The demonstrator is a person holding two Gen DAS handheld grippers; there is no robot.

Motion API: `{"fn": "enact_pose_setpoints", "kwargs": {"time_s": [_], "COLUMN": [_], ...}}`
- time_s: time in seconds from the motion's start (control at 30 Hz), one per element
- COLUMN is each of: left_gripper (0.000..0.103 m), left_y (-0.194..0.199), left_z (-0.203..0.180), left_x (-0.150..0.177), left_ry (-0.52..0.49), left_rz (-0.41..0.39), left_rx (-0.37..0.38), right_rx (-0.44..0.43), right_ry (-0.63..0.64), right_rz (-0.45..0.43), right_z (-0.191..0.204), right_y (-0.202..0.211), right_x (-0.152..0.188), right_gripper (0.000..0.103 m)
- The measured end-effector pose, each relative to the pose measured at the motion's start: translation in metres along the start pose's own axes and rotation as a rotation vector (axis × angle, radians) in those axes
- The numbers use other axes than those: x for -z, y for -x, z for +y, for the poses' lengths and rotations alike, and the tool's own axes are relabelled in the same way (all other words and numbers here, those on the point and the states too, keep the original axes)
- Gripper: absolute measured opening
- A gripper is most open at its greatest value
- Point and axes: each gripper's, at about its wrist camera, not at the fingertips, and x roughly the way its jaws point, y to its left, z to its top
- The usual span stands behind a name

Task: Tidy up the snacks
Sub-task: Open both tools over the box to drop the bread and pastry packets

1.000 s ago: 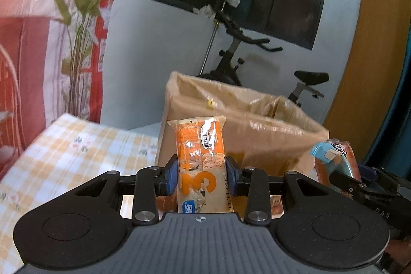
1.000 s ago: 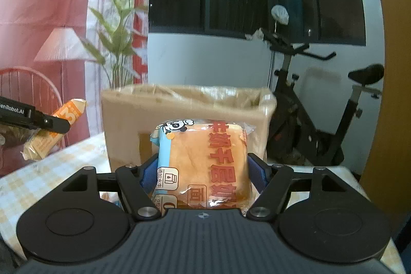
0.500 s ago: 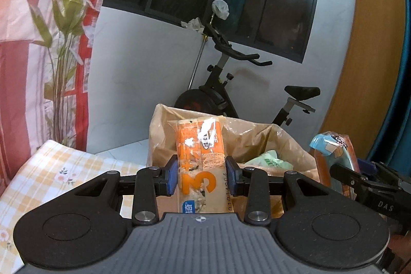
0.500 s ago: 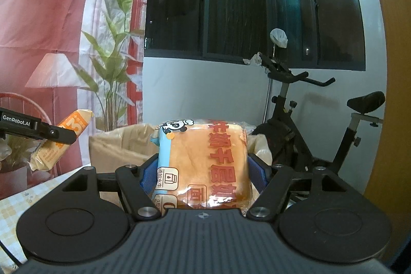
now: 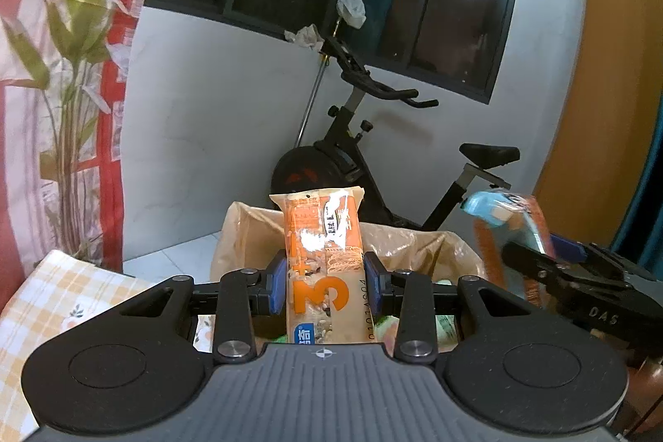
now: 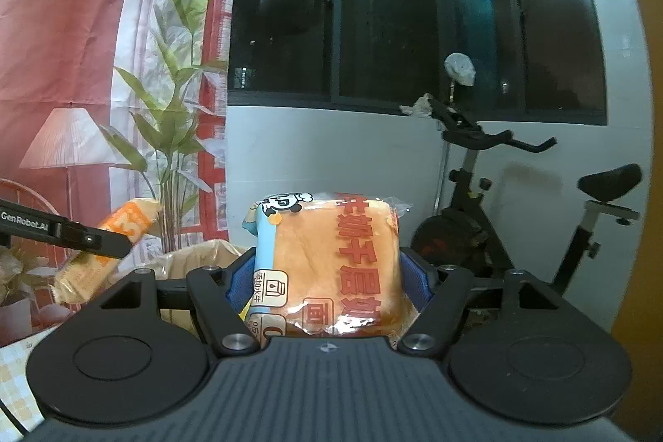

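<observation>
My left gripper (image 5: 326, 286) is shut on a slim orange snack bar packet (image 5: 323, 259) that stands upright between the blue pads. Just beyond and below it gapes the open cardboard box (image 5: 414, 247) lined with brown plastic; green packets lie inside. My right gripper (image 6: 327, 282) is shut on a wide packet of sliced bread (image 6: 331, 264) with red lettering and a blue edge. That bread packet (image 5: 509, 222) also shows at the right of the left wrist view, and the orange bar (image 6: 103, 251) at the left of the right wrist view, above the box rim (image 6: 199, 255).
A checked yellow tablecloth (image 5: 54, 301) covers the table at lower left. Behind the box stands a black exercise bike (image 5: 373, 152) against a white wall under dark windows. A curtain printed with bamboo (image 6: 174, 110) hangs at the left.
Both grippers have risen and moved toward the box with their packets still held; the box now sits lower in both views and its inside shows.
</observation>
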Motion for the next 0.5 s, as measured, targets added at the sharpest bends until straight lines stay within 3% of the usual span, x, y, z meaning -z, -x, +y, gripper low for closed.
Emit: {"fn": "enact_pose_setpoints", "kwargs": {"time_s": [0.2, 0.4, 0.43, 0.5], "left_gripper": [0.039, 0.04, 0.043, 0.06], "left_y": [-0.04, -0.071, -0.073, -0.074], "left_z": [0.002, 0.013, 0.014, 0.017], "left_x": [-0.011, -0.015, -0.015, -0.014], "left_ry": [-0.02, -0.013, -0.01, 0.002], "left_rz": [0.047, 0.123, 0.127, 0.119], "left_rx": [-0.046, -0.063, -0.069, -0.078], "right_rx": [-0.04, -0.062, -0.064, -0.067], "right_ry": [-0.021, -0.152, -0.172, -0.209], "right_rz": [0.053, 0.171, 0.19, 0.229], "right_z": [0.001, -0.009, -0.011, -0.016], "right_y": [-0.05, -0.095, -0.1, -0.109], "right_x": [-0.006, -0.005, -0.005, -0.004], "right_gripper": [0.072, 0.072, 0.072, 0.073]}}
